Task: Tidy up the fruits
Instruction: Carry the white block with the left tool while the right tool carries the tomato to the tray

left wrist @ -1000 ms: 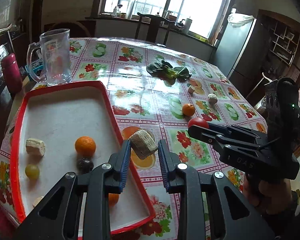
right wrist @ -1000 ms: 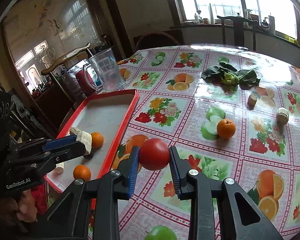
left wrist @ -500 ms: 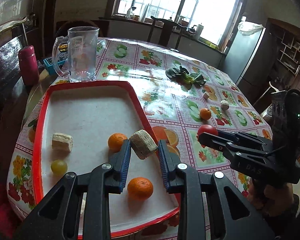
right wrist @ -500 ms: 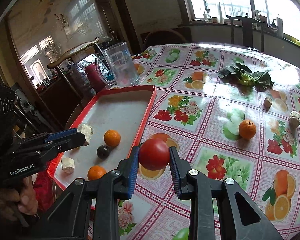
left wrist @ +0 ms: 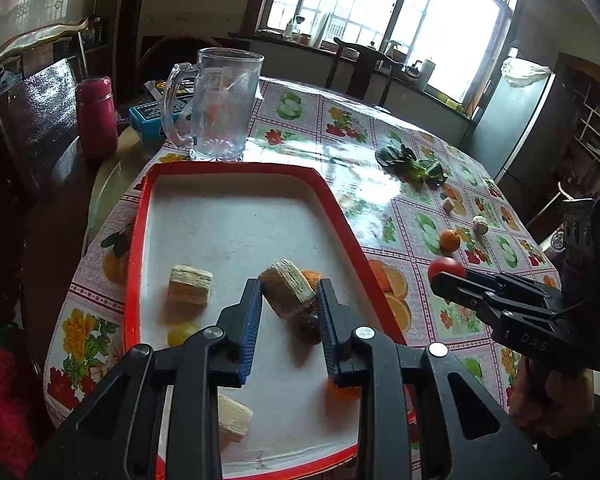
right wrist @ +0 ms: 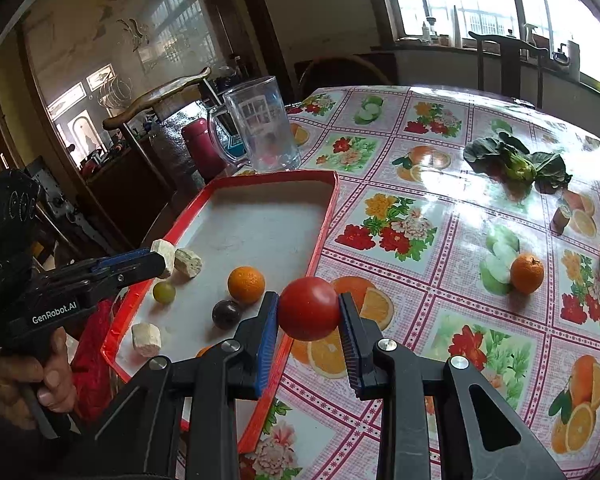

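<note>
My left gripper (left wrist: 288,292) is shut on a beige fibrous chunk (left wrist: 287,288) and hangs over the red-rimmed tray (left wrist: 228,216). In the tray lie another beige chunk (left wrist: 190,286), a green grape (left wrist: 180,332), a dark plum (right wrist: 227,314) and an orange (right wrist: 246,284). My right gripper (right wrist: 309,312) is shut on a red tomato (right wrist: 309,308), above the tray's right rim (right wrist: 324,232). The right wrist view shows the left gripper (right wrist: 160,260) at the tray's left side. A loose orange (right wrist: 527,273) sits on the tablecloth.
A glass mug (left wrist: 216,104) stands just behind the tray, with a red flask (left wrist: 96,116) to its left. Leafy greens (right wrist: 516,164) and two small brown pieces (right wrist: 560,218) lie farther out on the flowered tablecloth. Chairs stand around the table.
Both grippers have moved left with their loads. The left one went from the tray's right rim to over the tray; the right one came up to that rim.
</note>
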The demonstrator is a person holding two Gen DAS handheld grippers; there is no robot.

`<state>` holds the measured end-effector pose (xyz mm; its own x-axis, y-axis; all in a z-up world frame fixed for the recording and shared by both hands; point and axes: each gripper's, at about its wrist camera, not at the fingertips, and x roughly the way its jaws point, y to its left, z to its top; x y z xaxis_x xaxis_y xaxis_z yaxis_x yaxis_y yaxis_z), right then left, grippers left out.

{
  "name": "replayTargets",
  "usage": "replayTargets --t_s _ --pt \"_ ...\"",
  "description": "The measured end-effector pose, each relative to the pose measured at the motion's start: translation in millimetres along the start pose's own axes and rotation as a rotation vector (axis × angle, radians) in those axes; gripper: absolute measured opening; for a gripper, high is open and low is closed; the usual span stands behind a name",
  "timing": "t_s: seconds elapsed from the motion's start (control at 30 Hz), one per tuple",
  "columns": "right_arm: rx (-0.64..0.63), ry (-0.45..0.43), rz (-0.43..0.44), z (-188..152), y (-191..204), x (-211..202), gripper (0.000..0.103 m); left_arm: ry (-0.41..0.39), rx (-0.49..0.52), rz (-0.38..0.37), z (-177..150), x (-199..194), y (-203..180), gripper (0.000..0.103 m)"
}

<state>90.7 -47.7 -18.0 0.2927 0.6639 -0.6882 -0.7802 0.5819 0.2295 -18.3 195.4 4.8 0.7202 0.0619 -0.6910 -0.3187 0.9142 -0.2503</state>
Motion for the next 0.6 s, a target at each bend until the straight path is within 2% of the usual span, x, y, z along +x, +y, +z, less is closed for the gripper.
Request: replayTargets --t_s 0.6 --pt "-0.032 0.015 0.036 16.4 17.1 21.8 0.03 0.008 0.0 0.028 10.7 7.6 16.4 0.025"
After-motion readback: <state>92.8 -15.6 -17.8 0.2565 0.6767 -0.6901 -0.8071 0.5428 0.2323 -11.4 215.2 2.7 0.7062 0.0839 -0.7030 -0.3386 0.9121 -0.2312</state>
